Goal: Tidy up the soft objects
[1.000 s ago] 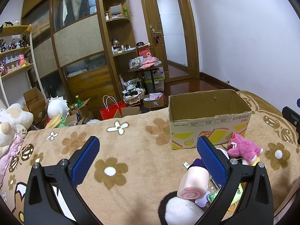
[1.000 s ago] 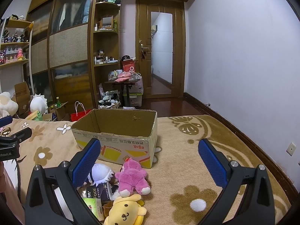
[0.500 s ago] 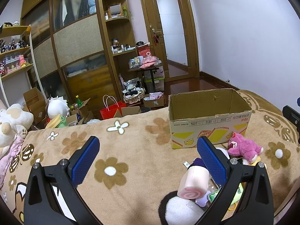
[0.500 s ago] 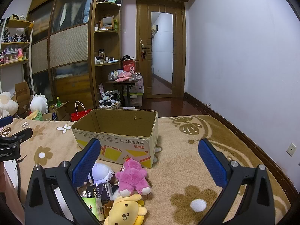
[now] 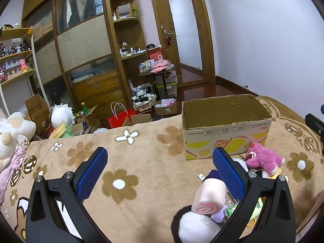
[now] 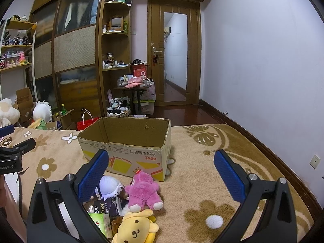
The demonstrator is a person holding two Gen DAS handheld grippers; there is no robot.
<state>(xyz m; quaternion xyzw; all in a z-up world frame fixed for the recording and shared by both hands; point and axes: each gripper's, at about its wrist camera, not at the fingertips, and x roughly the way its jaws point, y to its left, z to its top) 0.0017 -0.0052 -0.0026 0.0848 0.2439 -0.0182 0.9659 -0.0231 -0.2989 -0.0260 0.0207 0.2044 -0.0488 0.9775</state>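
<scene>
Both grippers hover over the bed, nothing held. Left gripper (image 5: 160, 174): jaws wide apart, empty. Right gripper (image 6: 161, 177): jaws wide apart, empty too.

Cardboard box (image 6: 125, 141) sits open-topped on the blanket (image 6: 202, 151), at 12 o'clock from the right gripper; nothing visible inside, tho the bottom is hidden. Toy pile lies just in front of the box, at approx 7 o'clock in the right view: pink bear (image 6: 143, 190) lying down, touching the yellow dog (image 6: 134, 228) below it, white-haired doll (image 6: 107, 186) at the bear's 9 o'clock. Snack packets (image 6: 104, 206) mixed in w/ the pile. In the left view the pink-swirl roll (image 5: 209, 196) sits at 5 o'clock, right by the right-hand jaw.

Step in hand, prob: first pick. The bear looks the best target for the right gripper — on top, clear on its right side. Suggest swinging toward 8 o'clock, dropping so the jaws straddle the torso, not a limb; plush squashes, so close fully. Lift straight up to avoid dragging the dog or packets, then carry to 12 and release above the box rim. The roll is probably the left gripper's job.
</scene>
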